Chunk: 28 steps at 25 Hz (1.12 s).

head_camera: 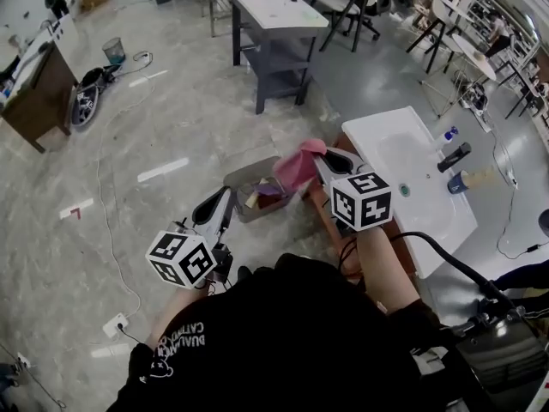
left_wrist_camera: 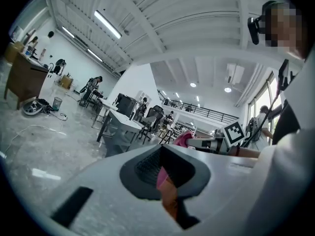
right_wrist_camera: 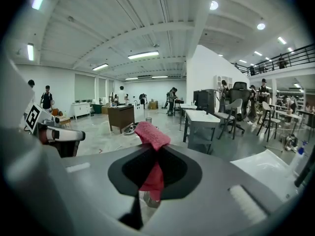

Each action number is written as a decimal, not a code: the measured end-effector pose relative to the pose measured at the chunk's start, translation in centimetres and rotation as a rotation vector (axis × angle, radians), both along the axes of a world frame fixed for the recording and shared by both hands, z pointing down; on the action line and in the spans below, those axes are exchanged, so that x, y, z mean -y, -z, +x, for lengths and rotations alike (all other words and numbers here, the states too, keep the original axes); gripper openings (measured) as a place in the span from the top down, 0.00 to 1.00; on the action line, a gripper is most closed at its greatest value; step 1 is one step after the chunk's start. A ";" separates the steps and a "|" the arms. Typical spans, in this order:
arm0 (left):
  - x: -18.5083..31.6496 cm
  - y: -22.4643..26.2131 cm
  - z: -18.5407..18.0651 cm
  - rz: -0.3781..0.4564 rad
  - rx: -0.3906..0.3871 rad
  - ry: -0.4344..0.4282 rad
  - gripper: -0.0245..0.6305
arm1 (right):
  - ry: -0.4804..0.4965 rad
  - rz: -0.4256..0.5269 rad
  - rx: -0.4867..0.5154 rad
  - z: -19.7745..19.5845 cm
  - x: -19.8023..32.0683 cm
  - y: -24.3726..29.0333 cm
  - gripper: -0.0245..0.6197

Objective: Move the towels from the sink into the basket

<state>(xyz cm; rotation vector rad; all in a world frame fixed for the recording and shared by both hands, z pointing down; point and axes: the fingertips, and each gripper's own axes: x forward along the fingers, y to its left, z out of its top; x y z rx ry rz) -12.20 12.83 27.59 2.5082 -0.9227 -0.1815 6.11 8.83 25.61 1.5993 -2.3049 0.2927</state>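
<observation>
In the head view my right gripper (head_camera: 322,155) is shut on a pink towel (head_camera: 298,168), held in the air over the far right corner of the grey basket (head_camera: 244,176) on the floor. The right gripper view shows the towel (right_wrist_camera: 152,134) pinched between the pads and bunched above them. The white sink (head_camera: 403,157) stands to the right, and no other towel shows in its bowl. My left gripper (head_camera: 225,193) hovers at the basket's near left. Its jaws are a narrow gap apart with nothing held (left_wrist_camera: 161,151). From there I see the towel (left_wrist_camera: 183,139) to the right.
The basket holds several purple and orange cloths. A dark tap (head_camera: 453,156) and two bottles sit on the sink's right rim. A grey table (head_camera: 274,11) stands beyond the basket and a brown desk (head_camera: 39,93) at far left. Cables (head_camera: 120,256) trail across the floor.
</observation>
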 end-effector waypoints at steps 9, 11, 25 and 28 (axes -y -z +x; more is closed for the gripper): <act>1.6 -1.1 -2.3 -0.029 0.001 0.056 0.96 | 0.049 -0.033 0.042 -2.7 3.2 -1.2 0.92; 2.6 -1.3 -2.5 -0.035 0.000 0.070 0.96 | 0.058 -0.042 0.046 -2.8 4.2 -1.5 0.92; 13.2 -0.5 -0.8 -0.031 0.003 0.120 0.96 | 0.129 -0.056 0.031 -2.1 15.4 -1.6 0.92; 15.7 -0.6 -0.1 -0.036 0.002 0.140 0.96 | 0.146 -0.059 0.026 -1.4 18.3 -1.6 0.92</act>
